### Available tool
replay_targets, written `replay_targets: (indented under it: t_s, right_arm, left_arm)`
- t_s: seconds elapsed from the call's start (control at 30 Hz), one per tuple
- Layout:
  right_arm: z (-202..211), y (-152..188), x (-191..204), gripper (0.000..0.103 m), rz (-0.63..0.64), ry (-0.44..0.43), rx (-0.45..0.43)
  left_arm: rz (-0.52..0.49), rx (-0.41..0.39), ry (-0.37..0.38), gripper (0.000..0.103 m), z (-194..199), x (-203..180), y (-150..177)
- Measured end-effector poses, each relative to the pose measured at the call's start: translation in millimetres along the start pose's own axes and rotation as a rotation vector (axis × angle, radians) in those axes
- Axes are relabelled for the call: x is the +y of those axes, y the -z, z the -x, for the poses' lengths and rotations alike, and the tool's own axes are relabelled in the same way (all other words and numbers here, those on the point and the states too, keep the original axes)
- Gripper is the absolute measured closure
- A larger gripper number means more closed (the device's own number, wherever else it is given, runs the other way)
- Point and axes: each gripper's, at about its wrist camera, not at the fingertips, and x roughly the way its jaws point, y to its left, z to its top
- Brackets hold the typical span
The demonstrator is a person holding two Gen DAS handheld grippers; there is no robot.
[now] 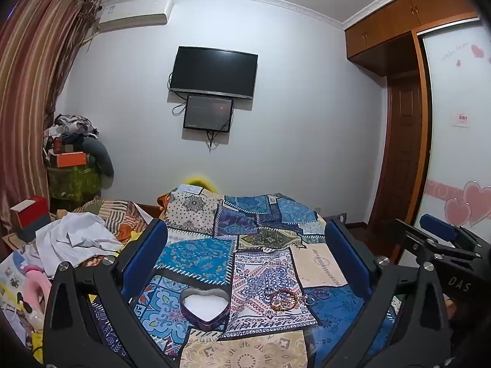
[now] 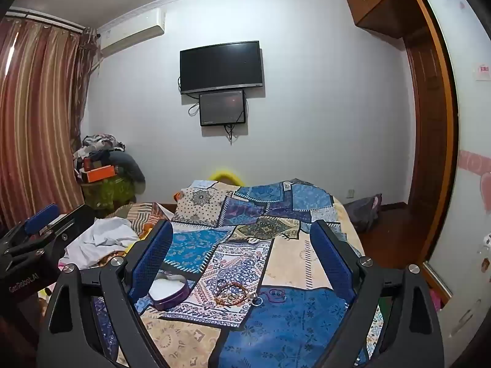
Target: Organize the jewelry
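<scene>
A purple heart-shaped tin with a white lining lies open on the patchwork bedspread; it also shows in the right wrist view. A small heap of bracelets and a ring lies just right of it, seen too in the right wrist view. My left gripper is open and empty, held above and short of the tin. My right gripper is open and empty, above the bedspread to the right of the left gripper.
White clothes and patterned bedding lie in a heap on the bed's left side. A pile of boxes and clothes stands in the far left corner. A wardrobe lines the right wall. A dark bag lies on the floor.
</scene>
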Motion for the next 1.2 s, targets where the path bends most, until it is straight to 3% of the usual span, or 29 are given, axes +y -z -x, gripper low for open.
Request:
replay_targets:
  t_s: [1.2]
  right_arm:
    - [-1, 5, -2, 0.014, -0.01, -0.005, 0.019]
  left_arm:
    - [0.0, 0.031, -0.014, 0.0, 0, 1, 0]
